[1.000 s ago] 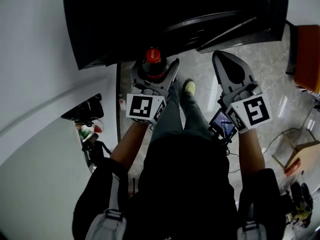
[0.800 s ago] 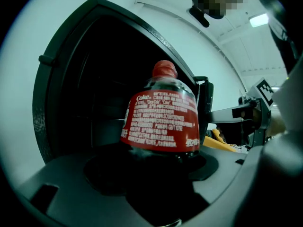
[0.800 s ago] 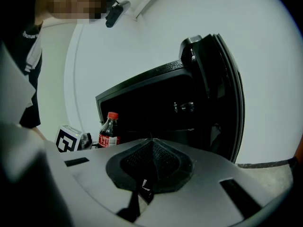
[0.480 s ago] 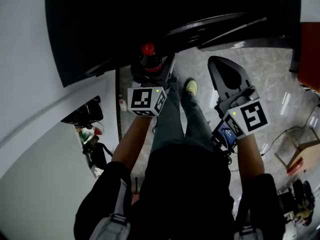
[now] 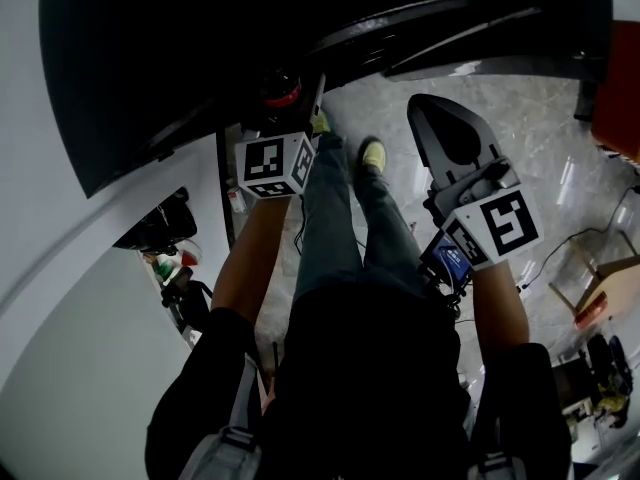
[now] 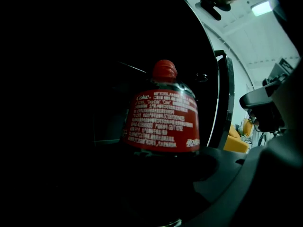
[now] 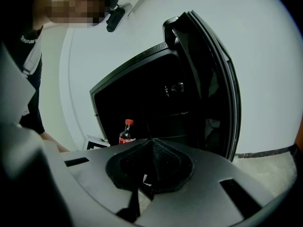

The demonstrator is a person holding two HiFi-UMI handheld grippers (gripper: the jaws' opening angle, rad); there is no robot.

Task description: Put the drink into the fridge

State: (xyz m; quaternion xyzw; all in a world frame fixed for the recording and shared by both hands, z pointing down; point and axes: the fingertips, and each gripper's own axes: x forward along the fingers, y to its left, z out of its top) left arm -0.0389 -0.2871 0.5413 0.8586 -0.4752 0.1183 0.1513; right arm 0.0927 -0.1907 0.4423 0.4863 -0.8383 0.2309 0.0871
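Note:
The drink is a dark cola bottle with a red label [image 6: 163,122] and a red cap [image 5: 283,90]. My left gripper [image 5: 285,108] is shut on its lower body, and its jaws are lost in shadow in the left gripper view. The bottle stands upright at the dark opening of the black fridge [image 5: 200,48]. In the right gripper view the same bottle [image 7: 126,132] shows at the fridge's left edge, beside the open door [image 7: 213,79]. My right gripper [image 5: 440,118] is shut and empty, off to the right above the floor.
The person's shoes [image 5: 372,153] stand on the grey tiled floor just in front of the fridge. An orange seat [image 5: 625,88] is at the right edge, with a cardboard box [image 5: 600,298] and cables below it. A white wall curves along the left.
My left gripper has carried the bottle up the picture and to the left, into the fridge's shadow. The right gripper has barely shifted.

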